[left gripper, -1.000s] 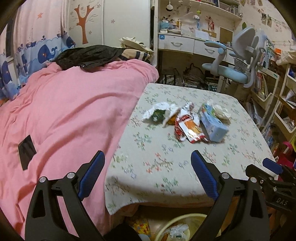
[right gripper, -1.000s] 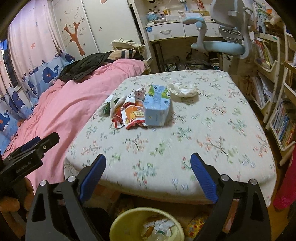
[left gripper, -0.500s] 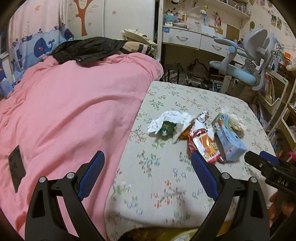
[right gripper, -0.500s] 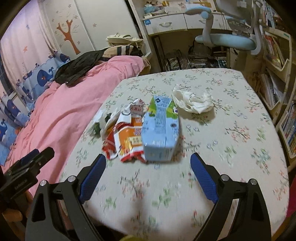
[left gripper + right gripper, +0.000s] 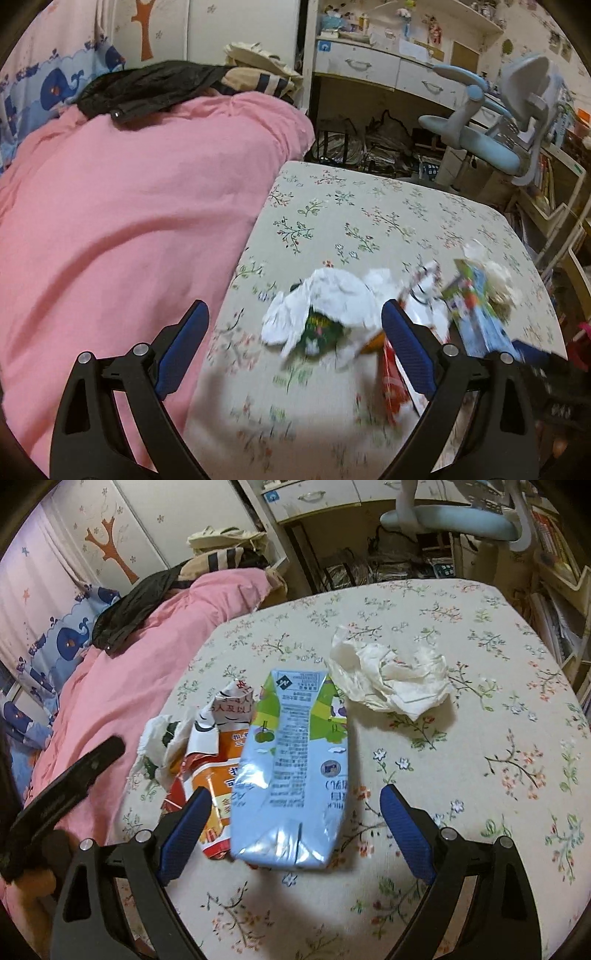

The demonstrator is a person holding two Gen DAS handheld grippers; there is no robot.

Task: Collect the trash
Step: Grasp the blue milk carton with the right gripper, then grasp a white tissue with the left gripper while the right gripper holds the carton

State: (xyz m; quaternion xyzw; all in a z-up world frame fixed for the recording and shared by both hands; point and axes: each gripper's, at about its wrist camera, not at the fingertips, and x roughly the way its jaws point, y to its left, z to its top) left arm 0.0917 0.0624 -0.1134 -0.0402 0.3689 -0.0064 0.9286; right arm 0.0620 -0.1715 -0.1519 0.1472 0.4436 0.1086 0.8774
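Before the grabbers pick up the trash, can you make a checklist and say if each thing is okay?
1. Right gripper open: ok, jaws spread wide.
2. Right gripper lined up with the milk carton: ok, the carton's near end lies between the fingers.
3. Left gripper open: ok.
4. Left gripper aimed at the crumpled white wrapper: ok, though that view is blurred.
5. Carton free of other trash: not ok, the orange snack bag touches its side.
6. Bin ready below: cannot tell, none in view.

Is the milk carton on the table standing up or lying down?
Lying down: the milk carton rests flat on the table, its folded end toward the right gripper.
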